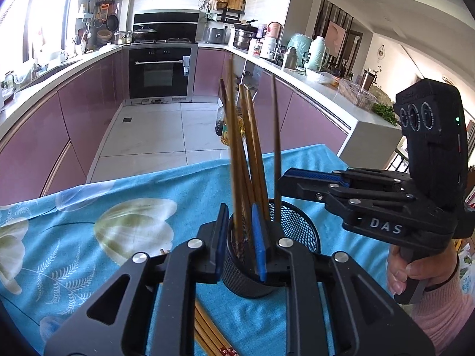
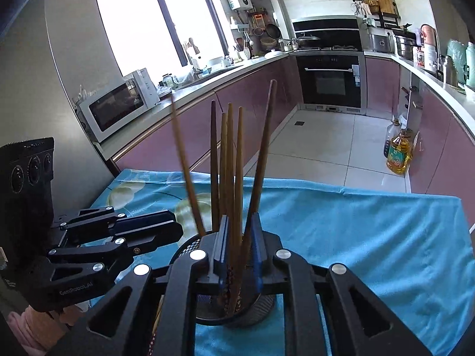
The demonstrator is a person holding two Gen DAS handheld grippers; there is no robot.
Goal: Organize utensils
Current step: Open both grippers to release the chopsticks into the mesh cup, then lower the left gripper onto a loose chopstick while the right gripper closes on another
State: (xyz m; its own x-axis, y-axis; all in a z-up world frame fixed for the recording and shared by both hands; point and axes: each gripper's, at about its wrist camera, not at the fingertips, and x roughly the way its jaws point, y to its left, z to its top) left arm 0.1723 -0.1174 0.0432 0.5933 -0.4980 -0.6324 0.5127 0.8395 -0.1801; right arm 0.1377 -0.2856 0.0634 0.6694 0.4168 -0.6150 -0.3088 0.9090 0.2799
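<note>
The chopsticks (image 1: 252, 160) stand bunched in a black mesh cup (image 1: 297, 228) on the blue flowered tablecloth (image 1: 104, 222), their tops fanned apart. More chopsticks (image 1: 207, 332) lie flat on the cloth below the left gripper (image 1: 240, 237), which has its jaws a little apart around a few upright sticks; I cannot tell whether the pads press on them. Behind the table runs a kitchen with purple cabinets (image 1: 83, 112), a black oven (image 1: 160, 71) and a tiled floor (image 1: 154, 130). The right gripper (image 2: 240, 246) reaches in from the side, tilted downward, a hand (image 1: 415, 270) in a pink sleeve on its handle; its jaws too sit slightly parted with sticks between them. Only the right view shows the microwave (image 2: 118, 103), the window (image 2: 154, 20) and the oil bottle (image 2: 399, 154) on the floor.
</note>
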